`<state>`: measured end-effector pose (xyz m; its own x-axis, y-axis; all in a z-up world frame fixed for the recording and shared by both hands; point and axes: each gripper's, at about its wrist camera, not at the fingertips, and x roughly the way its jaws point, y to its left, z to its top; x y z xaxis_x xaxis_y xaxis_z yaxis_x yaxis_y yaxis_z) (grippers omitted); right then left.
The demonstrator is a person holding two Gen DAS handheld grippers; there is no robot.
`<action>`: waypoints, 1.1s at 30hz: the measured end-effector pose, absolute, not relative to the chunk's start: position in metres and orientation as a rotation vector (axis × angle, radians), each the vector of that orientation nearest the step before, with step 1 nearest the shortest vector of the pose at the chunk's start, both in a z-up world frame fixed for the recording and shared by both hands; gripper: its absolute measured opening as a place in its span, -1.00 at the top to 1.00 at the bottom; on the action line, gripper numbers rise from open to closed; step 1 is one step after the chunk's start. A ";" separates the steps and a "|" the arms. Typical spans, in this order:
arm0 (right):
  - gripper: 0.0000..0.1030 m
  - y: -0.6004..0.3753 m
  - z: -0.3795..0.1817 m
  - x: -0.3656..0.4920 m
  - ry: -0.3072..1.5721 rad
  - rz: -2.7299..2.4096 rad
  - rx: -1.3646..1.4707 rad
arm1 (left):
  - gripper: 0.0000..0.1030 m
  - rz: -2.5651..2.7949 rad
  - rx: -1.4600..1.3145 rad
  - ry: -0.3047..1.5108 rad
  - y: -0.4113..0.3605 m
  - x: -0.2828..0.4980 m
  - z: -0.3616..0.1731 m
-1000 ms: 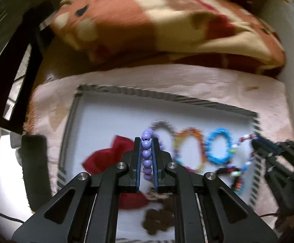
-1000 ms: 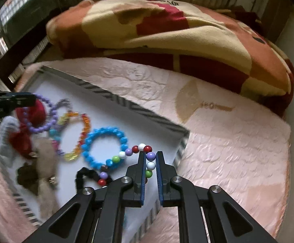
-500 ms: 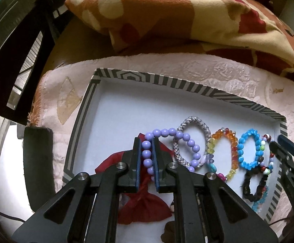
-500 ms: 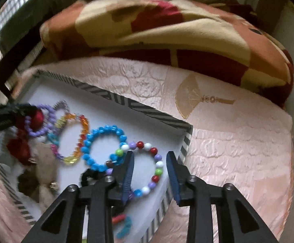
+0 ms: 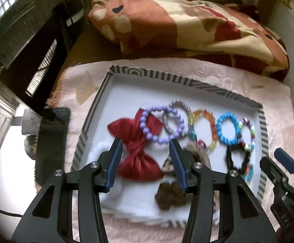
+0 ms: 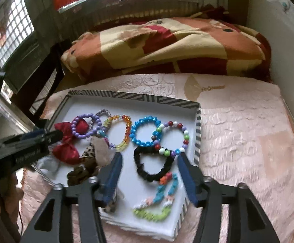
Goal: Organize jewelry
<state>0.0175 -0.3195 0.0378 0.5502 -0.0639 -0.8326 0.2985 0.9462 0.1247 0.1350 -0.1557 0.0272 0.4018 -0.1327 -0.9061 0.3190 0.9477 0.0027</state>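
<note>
A white tray with a striped rim (image 5: pixel 167 77) (image 6: pixel 197 121) holds a row of bracelets. The purple bead bracelet (image 5: pixel 147 133) (image 6: pixel 74 128) lies partly on a red bow (image 5: pixel 138 158). Right of it lie a grey woven one (image 5: pixel 179 103), an orange one (image 5: pixel 211 121), a blue one (image 5: pixel 219 129) (image 6: pixel 133 135) and a multicoloured one (image 5: pixel 252 133) (image 6: pixel 185 136). My left gripper (image 5: pixel 144 143) hovers above the bow, jaws opening, gripping nothing. My right gripper (image 6: pixel 150 158) hangs over a black scrunchie (image 6: pixel 147 174), jaws opening too, holding nothing.
Leopard and brown hair pieces (image 5: pixel 173 196) and green-blue clips (image 6: pixel 157 202) fill the tray's near part. A folded blanket (image 5: pixel 187 26) lies behind the tray on the pink quilt (image 6: pixel 248 141). Dark furniture (image 5: pixel 35 60) stands at the left, a wall at the right.
Both grippers let go of their bracelets and drew back and up. The purple bracelet now rests on the bow; the multicoloured one lies at the tray's right end.
</note>
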 end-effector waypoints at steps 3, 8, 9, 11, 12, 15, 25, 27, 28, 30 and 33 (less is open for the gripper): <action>-0.21 -0.312 0.045 0.007 0.960 -0.229 0.261 | 0.08 -0.289 0.186 1.101 -0.149 0.119 0.035; -0.23 -0.303 0.052 -0.006 0.955 -0.249 0.271 | 0.08 -0.297 0.176 1.065 -0.133 0.094 0.046; -0.24 -0.302 0.053 -0.008 0.953 -0.254 0.273 | 0.08 -0.301 0.175 1.057 -0.131 0.088 0.049; -0.24 -0.300 0.057 -0.012 0.941 -0.268 0.282 | 0.08 -0.306 0.170 1.045 -0.129 0.080 0.055; -0.25 -0.299 0.058 -0.014 0.938 -0.271 0.285 | 0.08 -0.308 0.169 1.037 -0.127 0.076 0.058; -0.39 -0.294 0.062 -0.018 0.934 -0.290 0.281 | 0.08 -0.307 0.163 1.022 -0.123 0.069 0.064; -0.41 -0.287 0.064 -0.026 0.940 -0.297 0.268 | 0.08 -0.312 0.155 1.007 -0.116 0.054 0.071; -0.41 -0.286 0.064 -0.028 0.940 -0.298 0.262 | 0.08 -0.311 0.155 1.009 -0.115 0.053 0.072; -0.41 -0.286 0.064 -0.028 0.940 -0.299 0.259 | 0.08 -0.311 0.154 1.009 -0.115 0.052 0.072; -0.41 -0.285 0.064 -0.029 0.942 -0.295 0.259 | 0.08 -0.311 0.155 1.008 -0.115 0.051 0.072; -0.41 -0.285 0.064 -0.031 0.940 -0.294 0.252 | 0.08 -0.308 0.159 1.005 -0.115 0.050 0.073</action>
